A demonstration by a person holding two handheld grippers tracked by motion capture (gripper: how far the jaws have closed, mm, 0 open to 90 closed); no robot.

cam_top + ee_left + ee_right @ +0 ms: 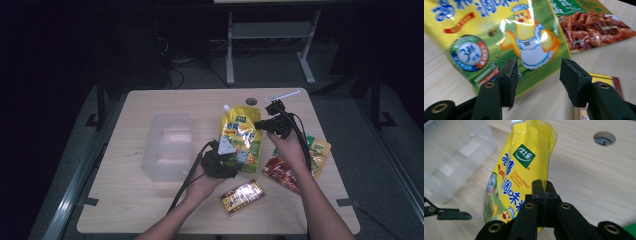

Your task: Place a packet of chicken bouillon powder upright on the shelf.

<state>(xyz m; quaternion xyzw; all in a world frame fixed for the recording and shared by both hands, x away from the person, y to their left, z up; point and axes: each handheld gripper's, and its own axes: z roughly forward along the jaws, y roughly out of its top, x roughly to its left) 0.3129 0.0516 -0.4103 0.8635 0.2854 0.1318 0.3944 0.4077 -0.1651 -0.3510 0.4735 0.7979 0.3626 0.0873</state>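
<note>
The right gripper (pixel 543 195) is pinching the right edge of the yellow bouillon pouch (pixel 524 167) with its jaws pressed flat together on the film, and the right gripper view is showing what the high view is blurring: the green logo, the words "Granulated Chicken Bouillon", and the white spout at the pouch's top, pointing towards the far side of the table (pixel 584 177). That view is also catching the clear plastic bin (pixel 451 155) just beside the pouch, and the cable hole (pixel 604 138) in the tabletop. The left gripper (pixel 537 72) is sitting at the pouch's lower end with its jaws standing apart (nothing is being pressed between the pads); its own view is looking along them at the cartoon chick printed on the pouch (pixel 506 37), with the pouch's lower edge lying just beyond the pads. Past that edge, the view is picking out a snack packet with reddish meat strips (pixel 594 27) and a corner of a dark red and gold packet (pixel 609 81). From the high view, the pouch (pixel 240 137) is lying near the middle of the table (pixel 130 200), apparently lifted a little on its right side, though the dim picture is making that hard to judge. Bare wood is lying open along the near edge and the left side.
</note>
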